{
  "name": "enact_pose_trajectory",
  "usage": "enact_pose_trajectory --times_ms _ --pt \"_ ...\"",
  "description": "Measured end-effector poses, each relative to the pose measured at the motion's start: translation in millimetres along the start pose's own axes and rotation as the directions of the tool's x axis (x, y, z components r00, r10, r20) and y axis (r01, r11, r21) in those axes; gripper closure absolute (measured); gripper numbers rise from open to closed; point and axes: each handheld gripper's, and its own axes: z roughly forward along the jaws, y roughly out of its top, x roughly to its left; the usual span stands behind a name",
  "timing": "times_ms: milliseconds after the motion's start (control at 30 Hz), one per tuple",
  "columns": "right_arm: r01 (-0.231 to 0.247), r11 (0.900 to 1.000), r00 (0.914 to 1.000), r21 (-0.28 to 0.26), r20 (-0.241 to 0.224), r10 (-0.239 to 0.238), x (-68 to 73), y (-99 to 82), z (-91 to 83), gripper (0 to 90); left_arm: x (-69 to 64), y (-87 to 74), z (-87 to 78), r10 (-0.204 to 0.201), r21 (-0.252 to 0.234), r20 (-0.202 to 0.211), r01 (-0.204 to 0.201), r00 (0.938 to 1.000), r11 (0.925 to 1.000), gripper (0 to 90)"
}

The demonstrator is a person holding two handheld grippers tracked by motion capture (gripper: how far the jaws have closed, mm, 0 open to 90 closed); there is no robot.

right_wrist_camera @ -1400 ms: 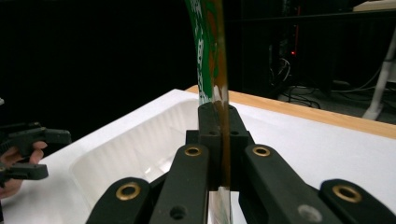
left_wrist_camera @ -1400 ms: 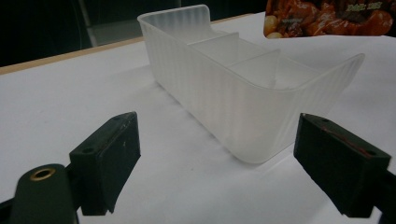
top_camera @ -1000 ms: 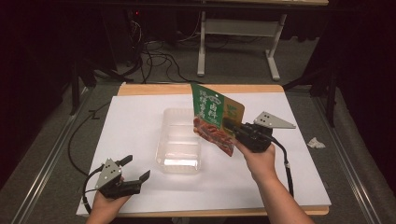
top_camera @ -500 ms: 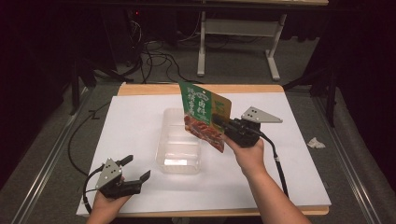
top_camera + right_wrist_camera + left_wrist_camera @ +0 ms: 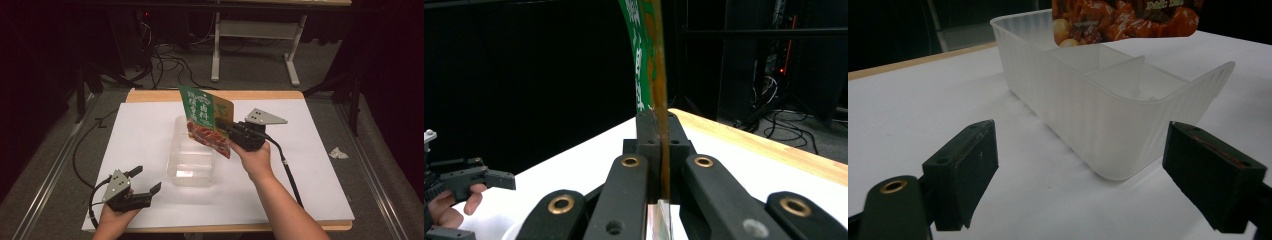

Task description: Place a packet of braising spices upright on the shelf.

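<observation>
Left gripper [image 5: 145, 181] low with jaws spread, right gripper [image 5: 223, 127] raised, jaws clamped together

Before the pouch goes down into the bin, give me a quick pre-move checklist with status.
1. Right tongs shut on the snack pouch: ok, the pouch edge is pinched between the jaws in the right gripper view.
2. Pouch above the clear bin: ok, its lower edge hangs over the far compartment in the left gripper view.
3. Bin compartments free: ok, nothing seen inside.
4. Left tongs out of the way: ok, open, resting near the table's front edge, short of the bin.
5. Bin steadied: not ok, nothing holds it.
6. Pouch fits the compartment: cannot tell.
</observation>
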Motion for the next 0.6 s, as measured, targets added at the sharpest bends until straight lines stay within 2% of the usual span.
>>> enact_pose_trajectory --times_ms 500,600 --pt "-0.022 0.9997 0.9991 -0.014 -0.036 0.022 -0.2 -1.4 23.3 90.0 -0.4 0.6 -0.4 0.000 0.000 0.003 0.000 1.0000 1.0000 15.3" --pt "-0.013 0.9999 0.9992 -0.004 -0.037 0.013 0.0 -1.8 28.4 90.0 -1.0 0.7 -0.5 0.003 -0.001 0.002 -0.003 1.0000 1.0000 15.3"
